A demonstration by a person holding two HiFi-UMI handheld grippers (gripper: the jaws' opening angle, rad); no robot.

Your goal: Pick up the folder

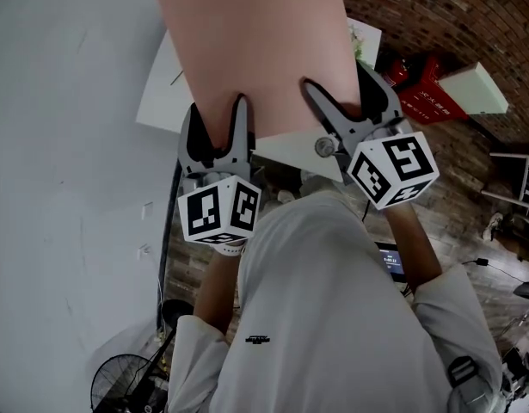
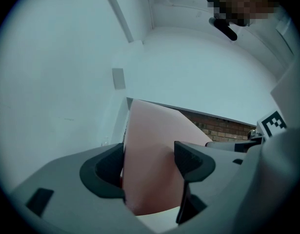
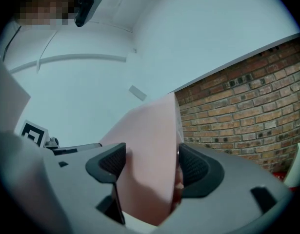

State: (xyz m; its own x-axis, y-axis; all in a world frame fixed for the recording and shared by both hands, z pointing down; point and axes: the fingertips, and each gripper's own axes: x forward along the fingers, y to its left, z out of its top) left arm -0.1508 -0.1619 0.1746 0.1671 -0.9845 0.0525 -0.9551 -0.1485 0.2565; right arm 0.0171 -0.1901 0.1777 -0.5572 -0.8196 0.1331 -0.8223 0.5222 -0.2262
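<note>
The pink folder [image 1: 247, 41] is held up off the table, close under the head camera, and fills the top middle of the head view. My left gripper [image 1: 218, 126] is shut on its lower left edge. My right gripper [image 1: 337, 101] is shut on its lower right edge. In the left gripper view the folder [image 2: 150, 145] stands up between the two dark jaws of that gripper [image 2: 150, 162]. In the right gripper view the folder [image 3: 150, 140] is pinched between the jaws of the right gripper [image 3: 152, 167]. The folder's upper end runs out of the head view.
A white table [image 1: 161, 93] lies under the folder, with a white sheet [image 1: 286, 149] at its near edge. To the right on the brick floor are a red object [image 1: 423, 89] and a white box [image 1: 475, 89]. A fan [image 1: 118, 385] stands at bottom left.
</note>
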